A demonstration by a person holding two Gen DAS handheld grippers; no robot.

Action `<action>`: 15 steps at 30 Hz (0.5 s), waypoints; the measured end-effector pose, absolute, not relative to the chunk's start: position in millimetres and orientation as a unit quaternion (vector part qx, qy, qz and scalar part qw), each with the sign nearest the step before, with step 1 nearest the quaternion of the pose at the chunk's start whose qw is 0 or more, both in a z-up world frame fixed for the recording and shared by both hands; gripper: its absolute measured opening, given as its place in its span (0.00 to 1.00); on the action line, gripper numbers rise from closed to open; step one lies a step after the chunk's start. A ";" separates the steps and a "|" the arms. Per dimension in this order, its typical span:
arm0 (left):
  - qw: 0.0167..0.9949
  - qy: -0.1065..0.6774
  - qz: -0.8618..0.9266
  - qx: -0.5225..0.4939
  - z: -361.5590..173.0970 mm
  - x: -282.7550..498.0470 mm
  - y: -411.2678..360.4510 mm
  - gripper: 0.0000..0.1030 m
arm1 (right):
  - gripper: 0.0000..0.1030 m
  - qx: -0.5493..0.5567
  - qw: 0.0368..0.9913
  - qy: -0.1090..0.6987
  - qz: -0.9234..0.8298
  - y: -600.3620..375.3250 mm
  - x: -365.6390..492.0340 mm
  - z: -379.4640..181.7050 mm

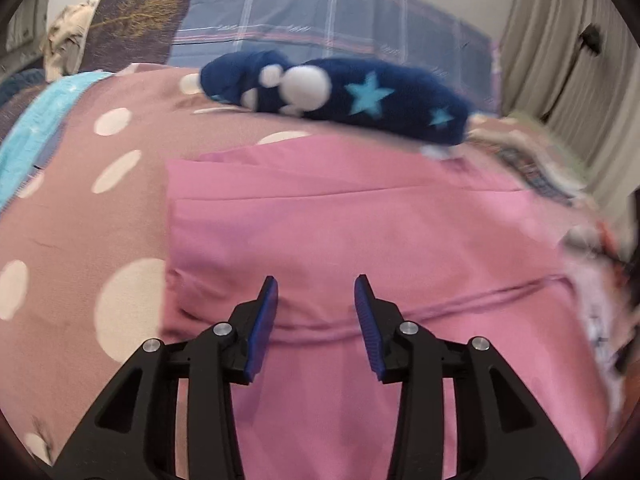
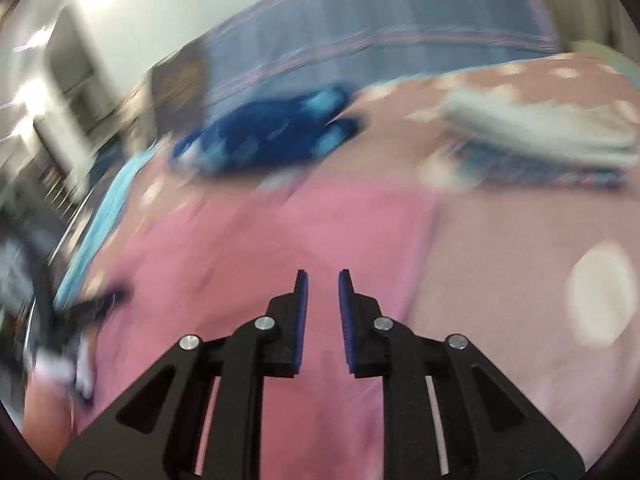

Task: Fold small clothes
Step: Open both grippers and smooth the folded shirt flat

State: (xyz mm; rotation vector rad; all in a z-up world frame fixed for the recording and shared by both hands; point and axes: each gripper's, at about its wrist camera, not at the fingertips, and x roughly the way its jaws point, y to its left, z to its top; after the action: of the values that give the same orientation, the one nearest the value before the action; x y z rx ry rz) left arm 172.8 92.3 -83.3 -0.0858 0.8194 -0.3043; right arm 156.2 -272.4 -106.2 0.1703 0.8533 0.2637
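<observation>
Left wrist view: pink garment (image 1: 360, 232) lay flat on the polka-dot bed cover (image 1: 80, 208), edges squared and a seam line running across it near the tongs, so probably spread out for a fold or already folded once. Navy star-print piece (image 1: 360, 96) sat bunched at the far side, likely waiting its turn; what looked like a patterned stack at far right was too blurred to read. Left tongs (image 1: 316, 296) hovered over the garment's near part, moderately open, nothing between the pads, no clear contact with the cloth. Right wrist view: heavy motion blur. Same pink garment (image 2: 280, 240) lay below, navy piece (image 2: 272, 136) far left, pale folded pile (image 2: 540, 132) far right, apparently the finished stack. Right tongs (image 2: 322, 292) showed only a narrow gap, holding nothing; the pads seemed clear of the fabric.
</observation>
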 end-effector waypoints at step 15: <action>0.885 0.447 -0.125 -0.037 -92.9 68.3 167.6 0.51 | 0.17 0.139 0.888 0.426 0.103 -311.2 49.5 -124.5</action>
State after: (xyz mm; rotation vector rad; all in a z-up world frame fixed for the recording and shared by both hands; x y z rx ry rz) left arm 68.3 167.6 -92.9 -0.0769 0.9305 -0.2611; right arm 49.5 -311.2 -124.5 0.2878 0.8849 0.2134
